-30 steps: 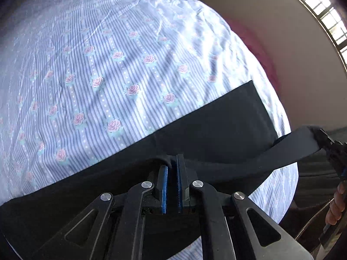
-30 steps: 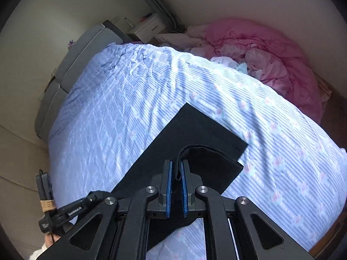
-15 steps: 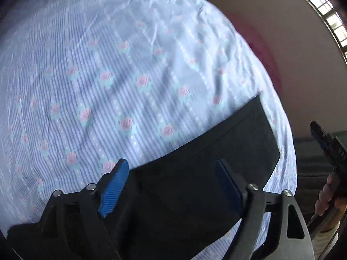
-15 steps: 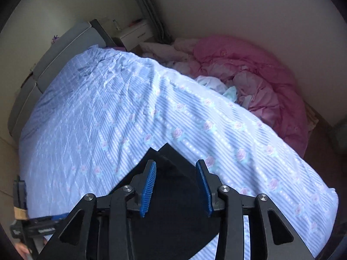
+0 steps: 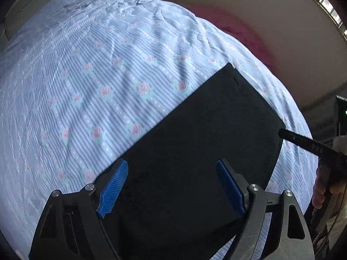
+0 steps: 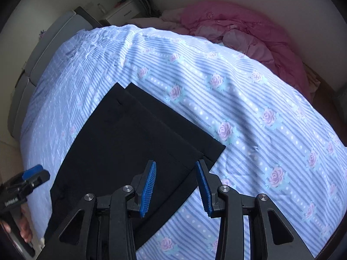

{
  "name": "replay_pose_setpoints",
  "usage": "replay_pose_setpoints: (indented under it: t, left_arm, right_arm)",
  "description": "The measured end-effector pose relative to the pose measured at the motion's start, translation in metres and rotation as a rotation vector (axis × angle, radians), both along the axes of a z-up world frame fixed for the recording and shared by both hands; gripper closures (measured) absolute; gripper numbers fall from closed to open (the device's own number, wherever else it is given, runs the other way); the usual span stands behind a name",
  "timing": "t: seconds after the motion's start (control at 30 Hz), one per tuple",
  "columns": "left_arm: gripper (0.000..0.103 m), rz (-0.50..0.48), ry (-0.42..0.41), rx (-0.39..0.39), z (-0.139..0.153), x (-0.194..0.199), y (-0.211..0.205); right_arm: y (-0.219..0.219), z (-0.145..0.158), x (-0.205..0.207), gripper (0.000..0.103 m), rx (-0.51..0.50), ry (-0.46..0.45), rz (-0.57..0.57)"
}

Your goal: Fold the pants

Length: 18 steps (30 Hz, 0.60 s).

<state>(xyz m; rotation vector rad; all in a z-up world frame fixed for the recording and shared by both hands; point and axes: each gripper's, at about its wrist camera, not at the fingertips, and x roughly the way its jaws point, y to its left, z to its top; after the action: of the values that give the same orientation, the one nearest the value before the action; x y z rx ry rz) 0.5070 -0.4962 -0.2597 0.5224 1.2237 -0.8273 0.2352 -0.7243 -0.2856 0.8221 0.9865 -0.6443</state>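
My left gripper [image 5: 171,189] and right gripper [image 6: 175,186] gape empty above the folded black pants [image 6: 134,138] (seemingly flat) on the striped bedsheet [image 6: 249,108].

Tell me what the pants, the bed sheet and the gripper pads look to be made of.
Pants: matte black woven cloth, probably; lies flat, crisp edges.
Bed sheet: thin printed cotton-like fabric; stripes, roses, fine wrinkles.
Pads: blue ribbed rubber or plastic, seemingly.
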Motion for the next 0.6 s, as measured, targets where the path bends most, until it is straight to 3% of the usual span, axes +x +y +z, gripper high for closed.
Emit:
replay_pose_setpoints:
  t: [0.17,0.37,0.4,0.43,0.47,0.6]
  left_arm:
    - [0.020,0.059,0.022,0.028,-0.013,-0.021,0.023]
    - [0.020,0.165,0.076,0.019,-0.012,-0.033,0.057]
    - [0.020,0.181,0.080,0.021,-0.011,-0.035,0.061]
    - [0.020,0.200,0.088,0.024,-0.010,-0.038,0.068]
    - [0.020,0.215,0.094,0.027,-0.009,-0.041,0.075]
    - [0.020,0.255,0.118,0.038,-0.004,-0.062,0.100]
  right_arm:
    - [-0.008,-0.026,-0.001,0.063,0.089,0.031,-0.043]
    - [-0.015,-0.036,0.007,0.064,0.095,0.024,-0.043]
    - [-0.017,-0.037,0.008,0.067,0.100,0.030,-0.050]
    - [-0.018,-0.038,0.008,0.087,0.095,0.047,-0.061]
    - [-0.019,-0.038,0.007,0.092,0.088,0.055,-0.057]
    - [-0.024,0.000,-0.001,0.098,0.027,0.013,-0.068]
